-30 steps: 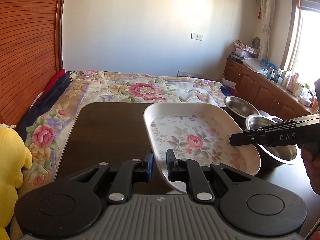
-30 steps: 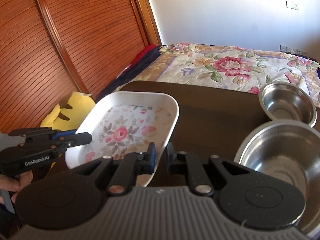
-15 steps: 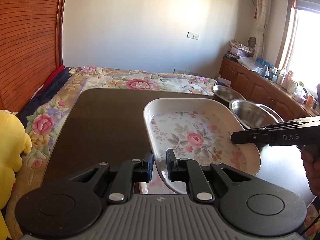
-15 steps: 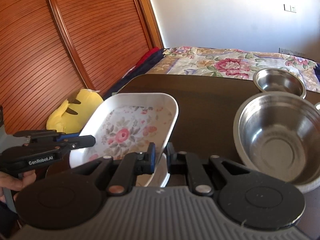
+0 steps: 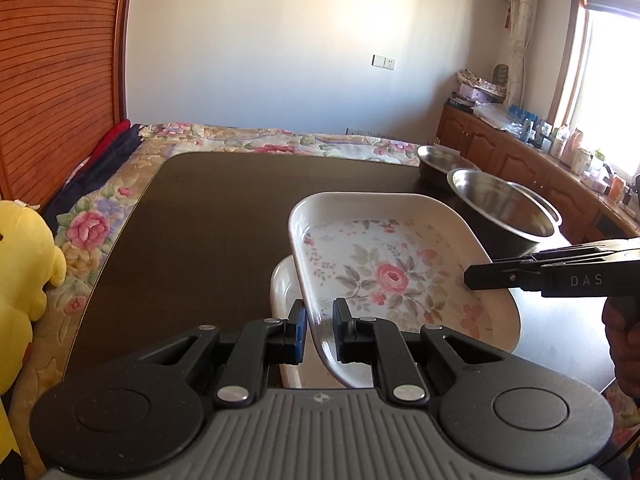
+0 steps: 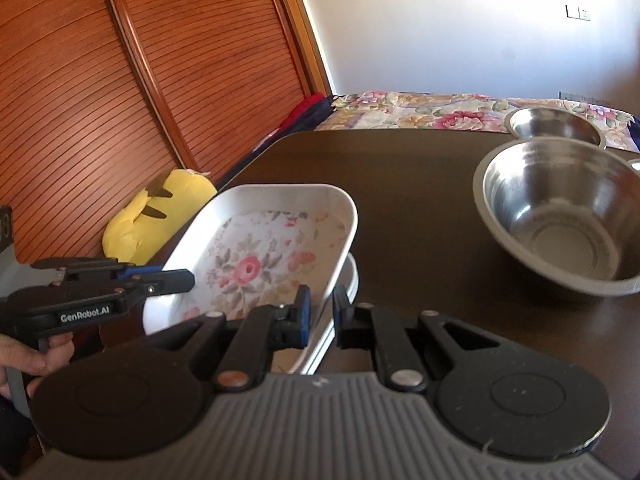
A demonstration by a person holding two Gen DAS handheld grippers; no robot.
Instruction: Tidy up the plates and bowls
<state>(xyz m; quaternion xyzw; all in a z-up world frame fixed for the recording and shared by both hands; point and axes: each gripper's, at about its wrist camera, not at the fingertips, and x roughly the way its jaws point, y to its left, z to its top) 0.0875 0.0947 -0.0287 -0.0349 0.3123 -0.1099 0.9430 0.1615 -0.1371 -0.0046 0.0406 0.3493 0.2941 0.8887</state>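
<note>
Two hand-held grippers [image 5: 319, 330] [image 6: 321, 314] clamped on glossy, rounded-rectangular floral plate [image 5: 394, 276], beside steel bowls [image 6: 560, 216].

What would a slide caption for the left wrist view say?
Two handheld grippers, left gripper and right gripper, grip a white floral rectangular plate above another white plate.

Plate [image 5: 394, 276]: white rim, pink rose centre w/ grey-green leaves, small red flowers; second white plate [image 5: 282, 280] under it. Bowls [image 6: 560, 216] [image 6: 554, 122] at frame right: plain silver steel. Table [image 5: 208, 216]: dark brown. Bedspread [image 5: 260, 136]: cream/yellow w/ pink floral print. Plush [image 6: 156, 210] mid-left: yellow, black marks. Wardrobe [image 6: 100, 80]: reddish-brown, slatted. Grippers [image 5: 319, 330] [image 6: 321, 316]: black, blue pad.
</note>
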